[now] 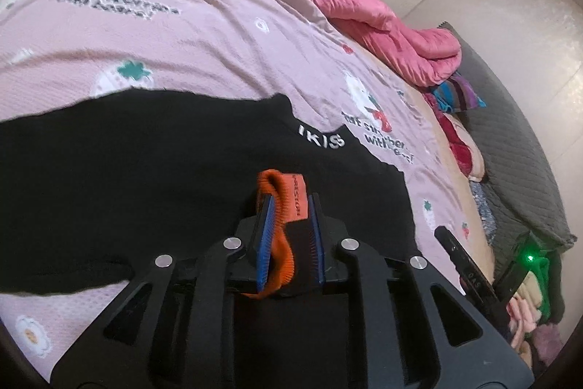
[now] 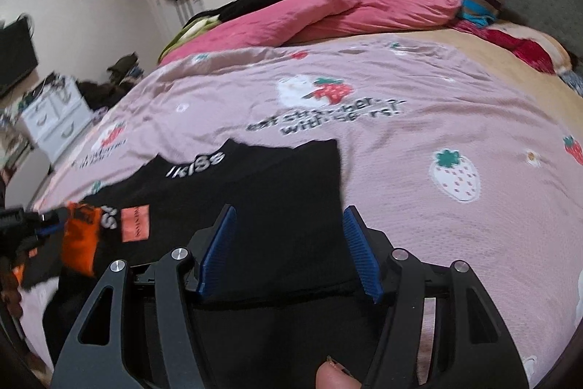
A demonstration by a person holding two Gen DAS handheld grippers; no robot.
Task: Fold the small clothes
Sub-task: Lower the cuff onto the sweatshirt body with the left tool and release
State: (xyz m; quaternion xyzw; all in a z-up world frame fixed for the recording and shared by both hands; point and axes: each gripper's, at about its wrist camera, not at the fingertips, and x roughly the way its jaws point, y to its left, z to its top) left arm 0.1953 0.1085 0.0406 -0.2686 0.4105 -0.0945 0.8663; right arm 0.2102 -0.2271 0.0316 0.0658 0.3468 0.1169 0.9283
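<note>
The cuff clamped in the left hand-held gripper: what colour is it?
Orange, ribbed cuff; clearest in the left wrist view.

The right gripper (image 2: 289, 245) stands open over a black garment (image 2: 255, 192) spread on the pink strawberry-print bedspread (image 2: 419, 133).

Matt black cloth garment (image 1: 145, 170) on textured pink cloth bedspread (image 1: 218, 42)

You saw a black garment with orange ribbed trim (image 1: 153, 177) on a strawberry-printed pink bedsheet (image 1: 204, 35), beside a rose-pink quilt (image 1: 371, 13).
</note>
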